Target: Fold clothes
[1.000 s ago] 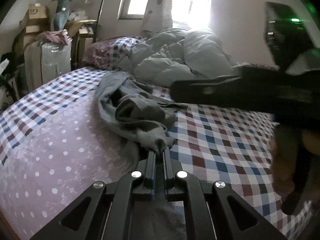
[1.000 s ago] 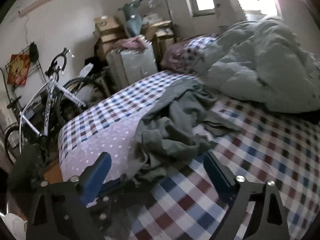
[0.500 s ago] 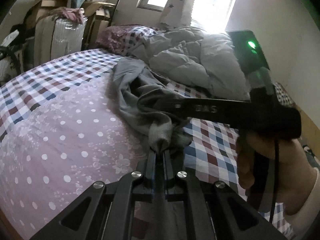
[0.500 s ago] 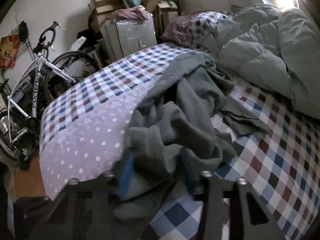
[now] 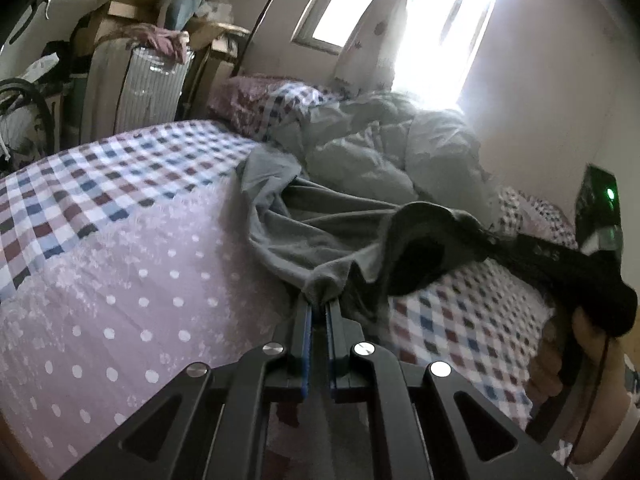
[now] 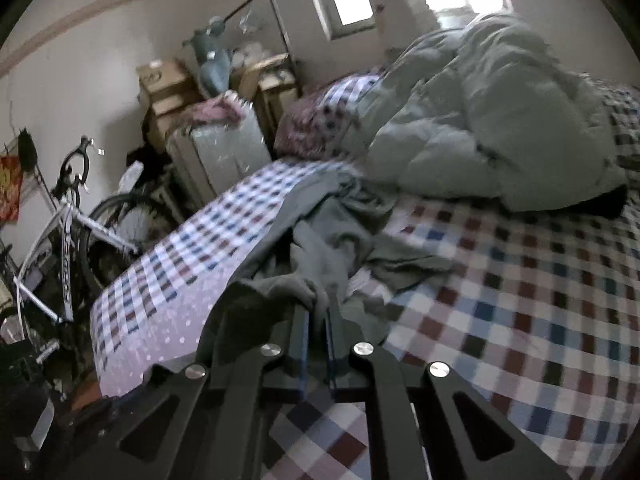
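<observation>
- Left wrist view: the left gripper (image 5: 318, 307) is fully closed on an edge of the grey garment (image 5: 316, 236), as it was a second ago; the pinched cloth stands up just past the fingertips.
- The garment lies crumpled on the bed (image 5: 120, 280), near the middle, between the dotted pink part of the sheet and the checked part.
- To the right in the same view, the right gripper (image 5: 476, 240) comes in from the side, held by the person's hand (image 5: 592, 332). A second ago its jaws stood wide open over the cloth; now they have closed on another edge of the garment.
- Right wrist view: the fingers are together and a fold of grey cloth (image 6: 316, 294) is caught between them.
- I judge that both grips are now made, so the garment can be lifted and spread flat; no fold is made yet.
- Around: a bicycle (image 6: 68, 216) and stacked boxes (image 6: 168, 88) on the left beside the bed, a pillow (image 6: 320, 120) further right, then a large pale duvet (image 6: 500, 120) at the head.
- The duvet lies close to the garment's far end and may limit the room for spreading.
</observation>
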